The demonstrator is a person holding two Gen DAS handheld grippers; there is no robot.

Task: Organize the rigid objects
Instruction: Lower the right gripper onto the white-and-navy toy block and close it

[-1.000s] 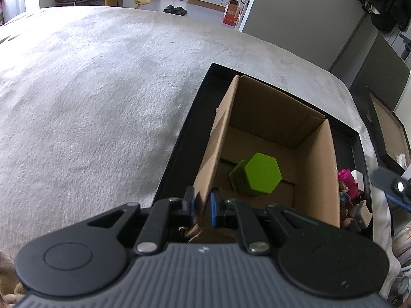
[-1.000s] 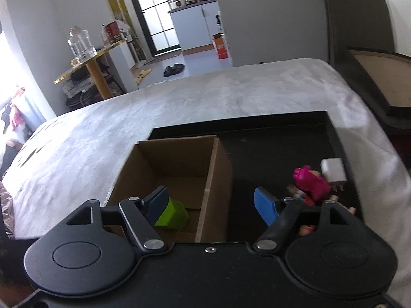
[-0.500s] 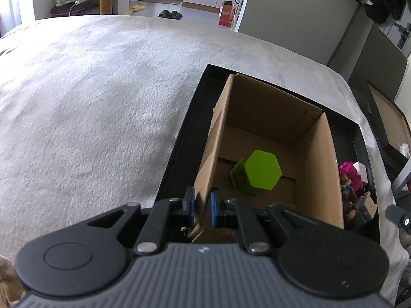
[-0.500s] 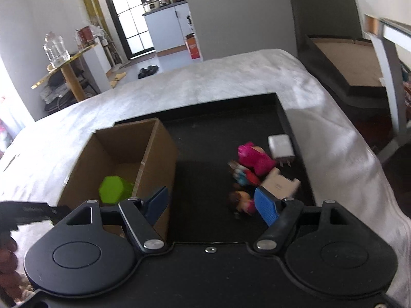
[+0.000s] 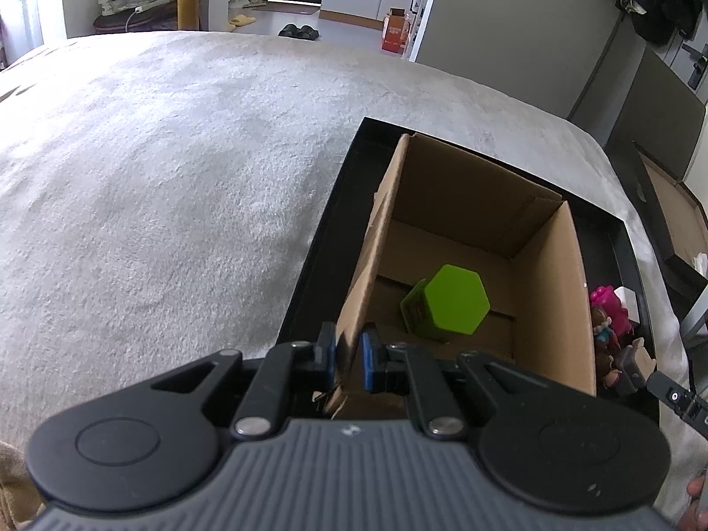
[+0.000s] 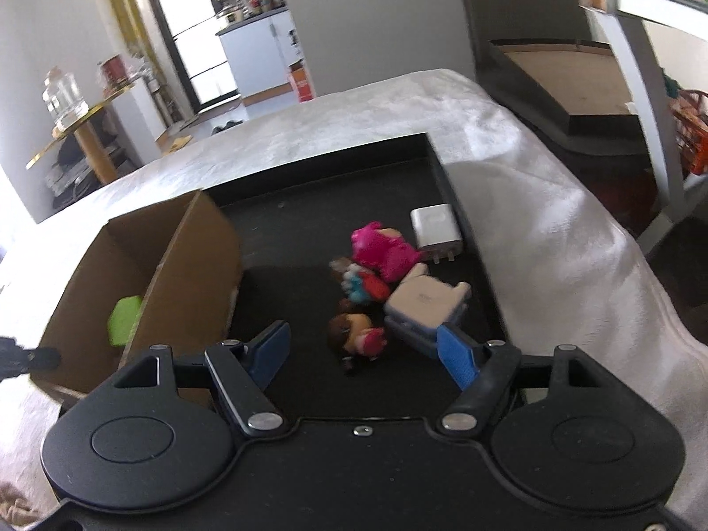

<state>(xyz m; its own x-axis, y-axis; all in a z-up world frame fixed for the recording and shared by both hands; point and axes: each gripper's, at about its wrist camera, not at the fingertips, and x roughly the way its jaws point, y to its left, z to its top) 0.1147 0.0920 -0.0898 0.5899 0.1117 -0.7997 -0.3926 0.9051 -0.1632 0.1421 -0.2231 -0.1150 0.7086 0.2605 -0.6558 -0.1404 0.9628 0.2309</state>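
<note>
- Left wrist view: your left gripper (image 5: 347, 356) has its blue pads pinched together on the near wall of the cardboard box (image 5: 548, 292), which steadies the box inside the black tray (image 5: 318, 239)
- One item is already sorted: the green hexagonal block (image 5: 451, 305) lies on the box floor, near the clamped wall
- Right wrist view: your right gripper (image 6: 363, 352) is spread wide with nothing between its pads, hanging just above the loose pile on the tray floor to the right of the box
- The pile holds a small brown-haired figure (image 6: 356, 336) nearest your fingers, a grey-white boxy piece (image 6: 422, 301) just beside your right pad, a figure in blue and red (image 6: 360, 283), a pink toy (image 6: 382, 250) and a white charger (image 6: 436, 225) at the far edge; they sit touching or nearly so
- You appear to be at the step of reaching for the next piece, so most of the sorting is still ahead
- The next move probably calls for lowering the spread pads around one piece only, likely the brown-haired figure, without nudging its neighbours, then carrying it over the box wall
- Writing: there is a faint mark on top of the grey-white piece, too blurred to read; no brand or label is legible on the box, tray or toys
</note>
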